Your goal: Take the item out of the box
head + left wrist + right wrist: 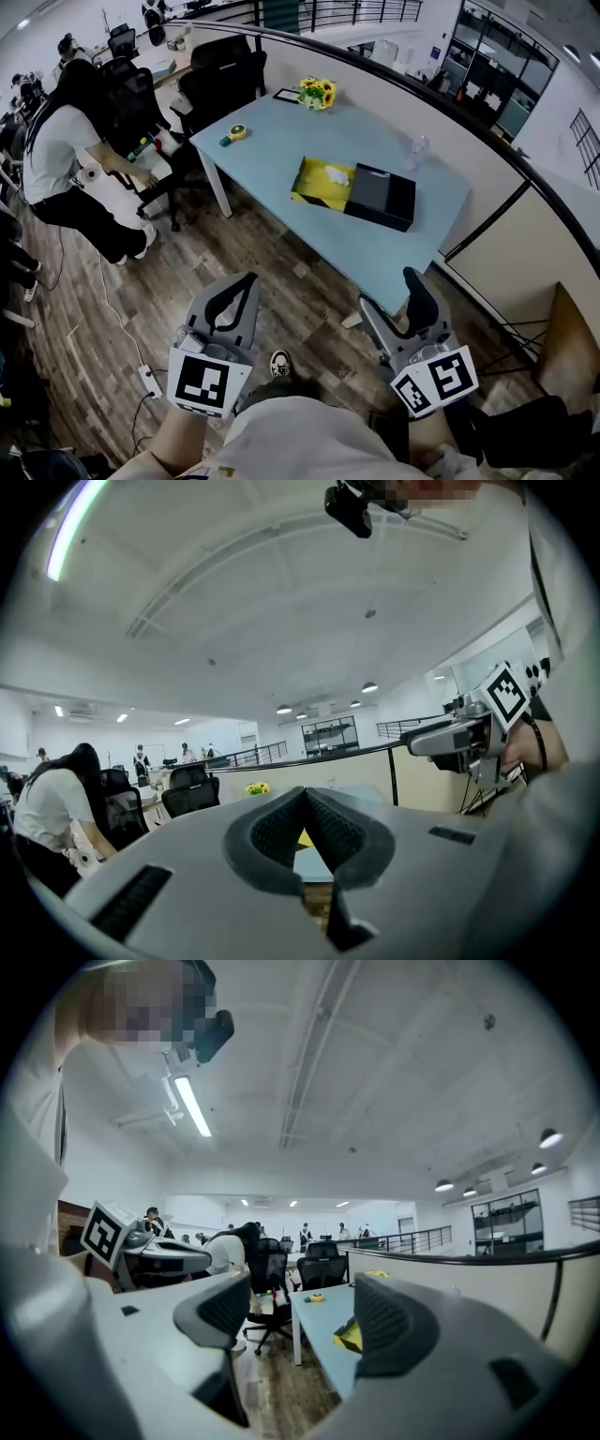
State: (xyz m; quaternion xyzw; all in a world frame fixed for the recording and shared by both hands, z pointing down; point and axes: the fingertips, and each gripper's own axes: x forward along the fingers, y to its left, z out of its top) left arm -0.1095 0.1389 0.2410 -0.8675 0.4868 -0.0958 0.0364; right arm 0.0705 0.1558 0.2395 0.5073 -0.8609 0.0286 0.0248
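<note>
Yellow and open, the box [315, 187] lies near the middle of the pale blue counter [272, 141], with the white item [337, 174] inside it. A black lid [382, 195] lies against the box's right side. A clear glass [417, 148] stands near, and flowers [317, 92] sit well apart at the far end. I hold both tools low over the wooden floor [141, 300], well short of the counter. My left tool [250, 277] has its jaws pressed together on nothing. My right tool [305, 1316] gapes wide, empty.
</note>
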